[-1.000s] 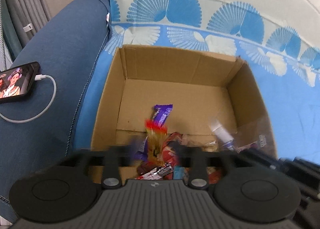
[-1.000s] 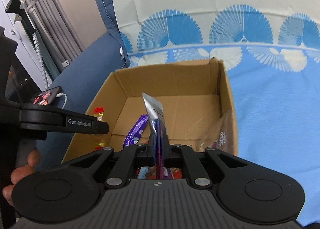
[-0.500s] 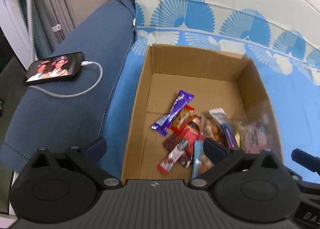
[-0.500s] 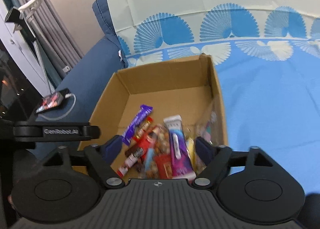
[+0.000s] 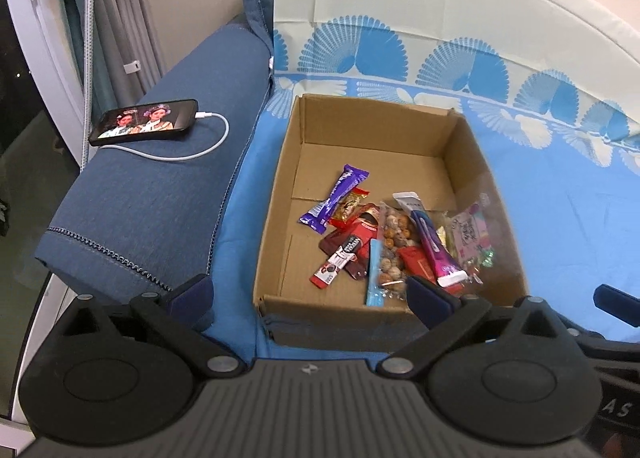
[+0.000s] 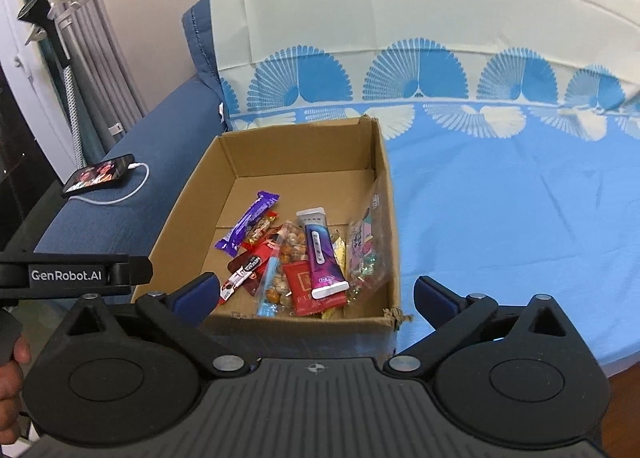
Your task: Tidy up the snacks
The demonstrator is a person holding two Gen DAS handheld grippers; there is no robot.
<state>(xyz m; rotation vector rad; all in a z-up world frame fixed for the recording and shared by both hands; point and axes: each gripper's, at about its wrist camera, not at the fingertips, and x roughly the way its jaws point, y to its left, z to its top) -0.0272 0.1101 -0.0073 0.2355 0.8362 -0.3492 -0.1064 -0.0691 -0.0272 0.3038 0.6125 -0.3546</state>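
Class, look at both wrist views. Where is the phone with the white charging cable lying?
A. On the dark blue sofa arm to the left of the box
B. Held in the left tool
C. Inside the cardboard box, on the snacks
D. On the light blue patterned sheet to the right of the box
A: the phone, cable plugged in, lies on the dark blue sofa arm, left of the cardboard box.

You are in a home, in a living room or bedroom by the look of it. A blue upholstered sofa (image 5: 160,193) fills the left of the frame, draped at centre and right with a fan-patterned blue sheet (image 6: 500,185). A phone (image 5: 144,127) (charging, a show playing on its screen) lies on the armrest, and grey curtains (image 6: 80,57) hang at upper left.
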